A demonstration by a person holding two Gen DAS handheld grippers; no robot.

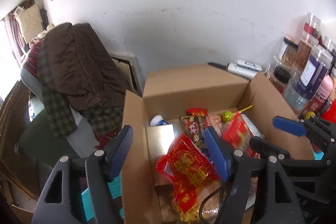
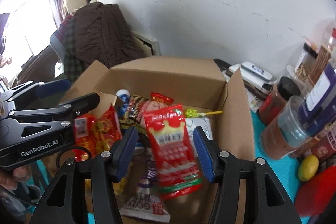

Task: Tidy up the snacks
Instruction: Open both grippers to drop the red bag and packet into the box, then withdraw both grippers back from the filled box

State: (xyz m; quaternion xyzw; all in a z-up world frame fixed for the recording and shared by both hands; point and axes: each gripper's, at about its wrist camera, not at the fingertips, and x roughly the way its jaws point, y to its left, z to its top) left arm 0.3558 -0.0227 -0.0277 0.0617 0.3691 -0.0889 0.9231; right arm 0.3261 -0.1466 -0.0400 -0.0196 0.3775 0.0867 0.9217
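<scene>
Both tools released: left tool [image 1: 171, 151] straddling the cardboard box [image 1: 195, 85] wall. Red snack packet [image 2: 175, 150] blurred between right tool [image 2: 166, 153] pads (contact unclear), lower end cut off by clutter.

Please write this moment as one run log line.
phase: dropping snacks | left gripper: jaws open over cardboard box | right gripper: jaws open, red snack packet between, untouched

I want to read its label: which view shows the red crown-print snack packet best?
Right wrist view: the red crown-print packet fills the centre, front facing, between the open pads. Left wrist view shows it blurred, partly behind a pad.
</scene>
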